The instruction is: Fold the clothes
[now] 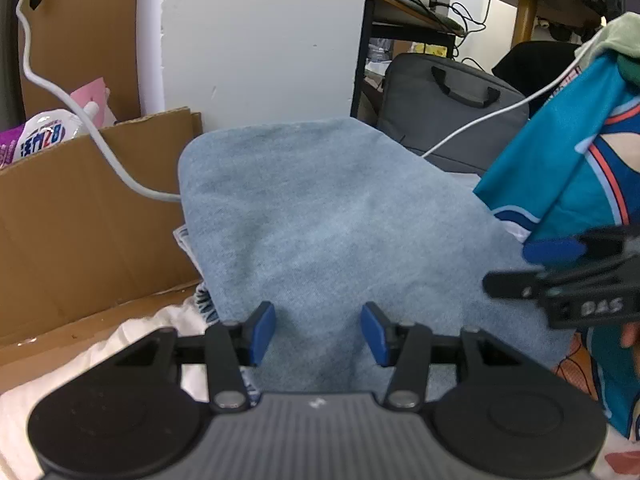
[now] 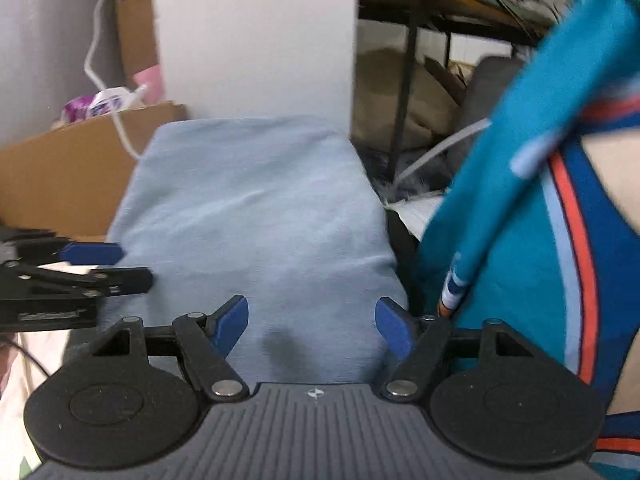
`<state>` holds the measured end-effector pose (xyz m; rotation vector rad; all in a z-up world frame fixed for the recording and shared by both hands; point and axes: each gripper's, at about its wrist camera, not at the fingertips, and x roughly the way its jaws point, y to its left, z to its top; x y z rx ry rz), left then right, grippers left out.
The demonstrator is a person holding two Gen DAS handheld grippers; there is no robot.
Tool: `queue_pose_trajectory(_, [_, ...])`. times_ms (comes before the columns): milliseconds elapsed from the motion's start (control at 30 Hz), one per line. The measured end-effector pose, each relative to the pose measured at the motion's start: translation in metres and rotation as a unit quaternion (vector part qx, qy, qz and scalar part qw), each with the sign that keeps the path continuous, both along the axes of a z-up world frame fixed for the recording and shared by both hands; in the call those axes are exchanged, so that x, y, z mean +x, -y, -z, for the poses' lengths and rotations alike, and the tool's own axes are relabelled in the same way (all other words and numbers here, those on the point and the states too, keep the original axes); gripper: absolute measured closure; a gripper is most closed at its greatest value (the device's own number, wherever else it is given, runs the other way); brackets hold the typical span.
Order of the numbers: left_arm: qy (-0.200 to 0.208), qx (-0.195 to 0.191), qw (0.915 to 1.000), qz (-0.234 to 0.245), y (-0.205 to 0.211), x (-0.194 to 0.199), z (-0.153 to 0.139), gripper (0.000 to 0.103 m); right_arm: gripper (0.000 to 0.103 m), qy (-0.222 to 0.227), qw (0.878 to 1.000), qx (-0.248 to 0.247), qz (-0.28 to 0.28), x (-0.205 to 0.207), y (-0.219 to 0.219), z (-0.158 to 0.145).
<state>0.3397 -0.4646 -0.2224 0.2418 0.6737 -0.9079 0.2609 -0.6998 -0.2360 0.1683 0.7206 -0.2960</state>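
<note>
A folded light-blue denim garment (image 1: pixel 320 216) lies in front of both grippers; it also shows in the right wrist view (image 2: pixel 256 208). My left gripper (image 1: pixel 318 334) is open and empty, its blue pads just above the denim's near edge. My right gripper (image 2: pixel 312 326) is open and empty over the same garment. The right gripper also shows at the right of the left wrist view (image 1: pixel 560 268), and the left gripper at the left of the right wrist view (image 2: pixel 100 264). A teal basketball jersey (image 1: pixel 580 152) with orange and blue trim is heaped to the right, seen also in the right wrist view (image 2: pixel 540 200).
A cardboard box (image 1: pixel 80 208) stands on the left with a white cable (image 1: pixel 60 88) draped over it and a purple pouch (image 1: pixel 36 136) inside. A white pillar (image 1: pixel 260 40) rises behind. A grey laptop bag (image 1: pixel 448 112) sits at the back right. White bedding (image 1: pixel 60 376) lies underneath.
</note>
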Motion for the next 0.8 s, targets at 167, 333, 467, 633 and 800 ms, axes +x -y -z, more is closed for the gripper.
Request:
queue_pose_trajectory(167, [0.008,0.000,0.9999,0.013,-0.004,0.001,-0.015,0.062,0.027,-0.006,1.000,-0.015,0.001,0.001,-0.003,0.012])
queue_pose_trajectory(333, [0.037,-0.015,0.9988,0.029,-0.012,0.018,-0.040,0.064,0.027,0.029,0.999,-0.017,-0.016,-0.009,-0.008,-0.003])
queue_pose_trajectory(467, [0.064,-0.013,0.9970,0.042,-0.004,0.035,-0.049,0.064,0.027,0.046,0.999,-0.022,-0.008,-0.007,-0.005,-0.010])
queue_pose_trajectory(633, [0.080,-0.001,0.9943,0.070,0.018,0.055,-0.044,0.064,0.027,0.043,0.999,-0.013,-0.003,0.008,-0.001,-0.002])
queue_pose_trajectory(800, [0.069,0.016,0.9943,0.080,0.035,0.080,-0.021,0.063,0.027,0.030,0.999,-0.011,0.004,0.020,0.006,0.012])
